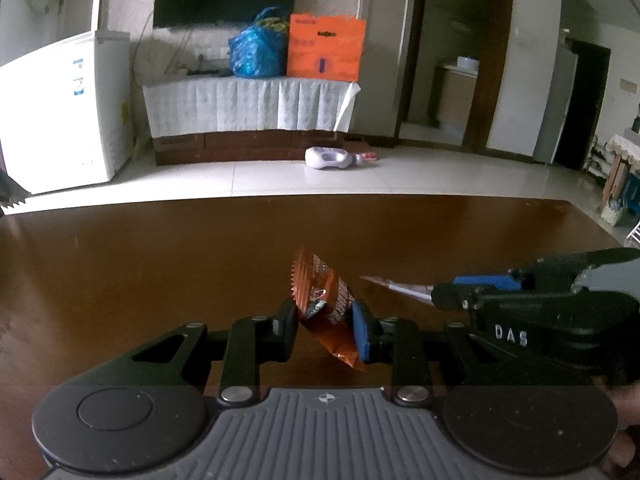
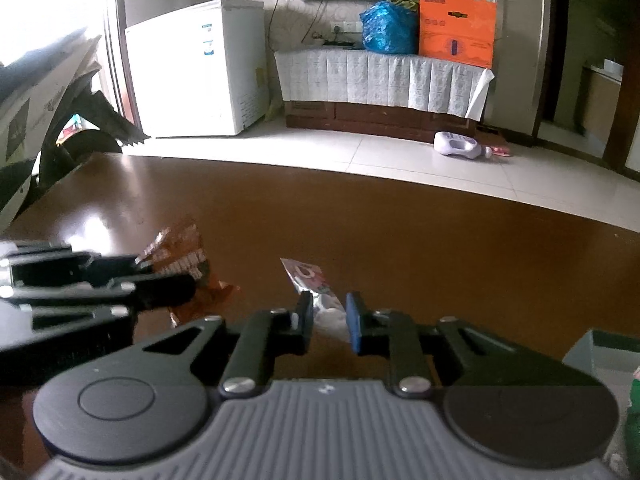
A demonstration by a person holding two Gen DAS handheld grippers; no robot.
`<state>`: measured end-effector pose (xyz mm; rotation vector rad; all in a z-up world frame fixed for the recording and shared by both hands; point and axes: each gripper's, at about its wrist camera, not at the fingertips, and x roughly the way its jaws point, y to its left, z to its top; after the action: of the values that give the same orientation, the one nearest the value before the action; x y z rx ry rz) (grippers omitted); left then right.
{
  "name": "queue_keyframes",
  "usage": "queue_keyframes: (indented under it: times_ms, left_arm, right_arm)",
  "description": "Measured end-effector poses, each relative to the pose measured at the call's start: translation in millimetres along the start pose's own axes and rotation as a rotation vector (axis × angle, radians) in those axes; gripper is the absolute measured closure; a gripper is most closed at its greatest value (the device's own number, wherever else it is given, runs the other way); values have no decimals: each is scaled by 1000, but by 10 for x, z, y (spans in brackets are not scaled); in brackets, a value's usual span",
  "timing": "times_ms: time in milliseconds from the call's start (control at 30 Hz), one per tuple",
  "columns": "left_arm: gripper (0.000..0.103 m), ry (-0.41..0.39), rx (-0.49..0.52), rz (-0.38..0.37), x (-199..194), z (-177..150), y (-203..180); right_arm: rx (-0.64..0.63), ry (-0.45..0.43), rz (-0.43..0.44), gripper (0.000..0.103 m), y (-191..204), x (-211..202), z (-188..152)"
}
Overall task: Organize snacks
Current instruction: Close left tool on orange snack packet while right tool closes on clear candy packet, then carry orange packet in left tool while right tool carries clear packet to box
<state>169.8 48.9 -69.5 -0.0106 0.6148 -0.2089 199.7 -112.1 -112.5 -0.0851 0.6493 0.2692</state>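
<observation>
- We see a glossy dark-brown wooden tabletop [image 1: 160, 272] filling the lower half of both views, with pale floor tiles beyond its far edge.
- Past it stand a white chest freezer [image 2: 200, 68] and a low cabinet draped in white cloth [image 1: 248, 104], carrying a blue plastic bag [image 1: 256, 52] and an orange cardboard box [image 1: 326, 48].
- A white and lilac plastic bottle [image 1: 332, 159] lies on its side on the floor.
- Our left tool [image 1: 325, 326] is closed on a crinkled orange-brown foil snack packet [image 1: 324, 300], held tilted just above the tabletop.
- Our right tool [image 2: 329, 320] pinches a small silver and pink snack sachet [image 2: 316, 292], its far end pointing away over the tabletop, just beside the left tool.
</observation>
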Motion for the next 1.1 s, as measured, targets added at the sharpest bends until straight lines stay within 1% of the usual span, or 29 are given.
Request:
queue_keyframes:
  times_ms: [200,267,333,367,400,467,567,633,667,733,767,800,833,900,1100]
  left_arm:
    - [75,1,14,6,-21,15,-58]
    - [82,1,20,8,-27,25,-81]
    - [84,4,20,1,-24,33,-76]
    - [87,4,19,0,-20,30,-73]
    - [92,10,19,-5,-13,26,-75]
    - [95,17,14,-16,1,18,-57]
    - [95,35,8,-21,15,-3,-12]
    - [94,62,-11,-58,33,-19,45]
    - [86,85,-24,-85,58,-23,78]
    - [59,93,-31,-95,80,-71,92]
    - [25,77,-20,-97,77,-85,83]
    - [4,50,-4,-98,61,-95,62]
    - [3,27,11,-90,42,-99,29]
    - [3,28,26,-92,47,-102,-16]
    - [3,26,114,-1,171,-179,-153]
  right_arm:
    - [5,6,22,90,-64,-93,-64]
    - [12,-1,28,91,-82,-130,-63]
    - [30,-12,33,91,-113,-176,-56]
    - [43,-18,37,91,-133,-195,-52]
    - [55,-23,42,92,-153,-220,-51]
    - [62,-38,43,92,-171,-267,-40]
    - [72,-51,48,92,-188,-332,-36]
    - [73,-49,48,92,-185,-337,-36]
    - [72,-46,47,92,-183,-339,-34]
    - [71,-38,45,92,-177,-339,-34]
    - [73,-36,46,92,-173,-346,-41]
    - [77,-35,46,92,-166,-341,-19]
    - [78,-36,46,92,-163,-353,-18]
    - [73,-36,47,92,-164,-344,3]
    - [72,-37,50,92,-133,-307,103]
